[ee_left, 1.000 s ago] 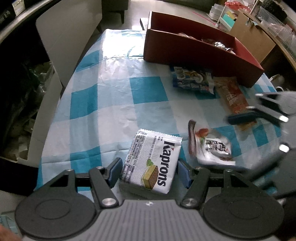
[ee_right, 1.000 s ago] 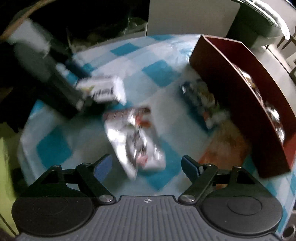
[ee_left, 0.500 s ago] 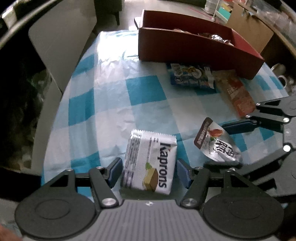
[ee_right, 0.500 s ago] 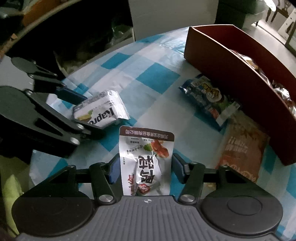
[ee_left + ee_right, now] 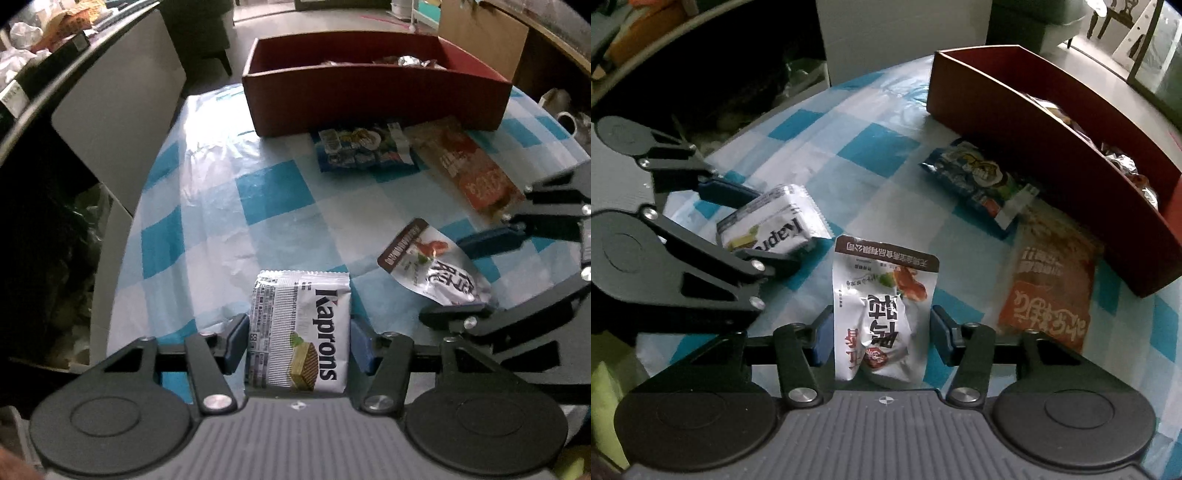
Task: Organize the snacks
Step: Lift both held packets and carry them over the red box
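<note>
Nearest the cameras, the left gripper (image 5: 298, 341) is closing its jaws on a white foil Kaprons wafer packet (image 5: 300, 334), pads at its sides, while the right gripper (image 5: 878, 334) closes on a crinkled white pouch with a brown top band (image 5: 884, 314), its jaws not yet visibly pressing; both packs sit low over the blue-and-white checked surface (image 5: 273, 192), apparently for lifting. Beyond lie a blue snack bag (image 5: 364, 149) and an orange flat packet (image 5: 467, 168), just before the dark red open box (image 5: 373, 98), likely the snacks' destination.
</note>
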Motion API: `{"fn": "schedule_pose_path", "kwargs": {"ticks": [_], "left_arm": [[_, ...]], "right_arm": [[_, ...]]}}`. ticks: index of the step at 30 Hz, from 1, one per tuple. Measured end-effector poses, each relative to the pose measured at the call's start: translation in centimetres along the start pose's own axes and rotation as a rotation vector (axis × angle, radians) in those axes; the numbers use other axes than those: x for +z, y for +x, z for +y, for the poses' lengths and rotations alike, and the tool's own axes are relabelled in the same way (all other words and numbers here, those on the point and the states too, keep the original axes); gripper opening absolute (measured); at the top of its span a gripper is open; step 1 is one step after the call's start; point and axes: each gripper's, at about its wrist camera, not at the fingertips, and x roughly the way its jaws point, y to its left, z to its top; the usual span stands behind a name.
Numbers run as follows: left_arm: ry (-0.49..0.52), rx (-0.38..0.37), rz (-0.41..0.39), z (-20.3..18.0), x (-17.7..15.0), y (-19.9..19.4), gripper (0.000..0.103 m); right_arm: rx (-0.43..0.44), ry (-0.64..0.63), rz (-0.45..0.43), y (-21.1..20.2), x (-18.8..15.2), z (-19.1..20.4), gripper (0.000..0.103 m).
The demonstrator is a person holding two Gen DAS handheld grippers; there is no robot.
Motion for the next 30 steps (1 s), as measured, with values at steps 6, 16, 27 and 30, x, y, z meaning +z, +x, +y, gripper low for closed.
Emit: {"fn": "schedule_pose_path", "kwargs": {"ticks": [6,16,27,30], "left_arm": [[-0.044,-0.007,-0.035,0.5,0.4,-0.9,0.052],[-0.059,-0.007,-0.106,-0.3,2.0,-2.0,0.052],[-0.099,0.003,-0.141,-0.6,3.7,-2.1,0.052],[-0.111,0.000,-0.158,-0.8,4.4,-2.3,0.052]], "right_arm": [[0.011,0.095,-0.050,-1.6,-0.3,-1.1,0.059],[-0.009,0.187,-0.129,-3.5,0.1,-3.1,0.059],[-0.013,0.221,-0.166,-4.1,0.5,-4.7,0.059],[-0.019,0.237,-0.185,-4.6,0.6,-5.2,0.060]]}}
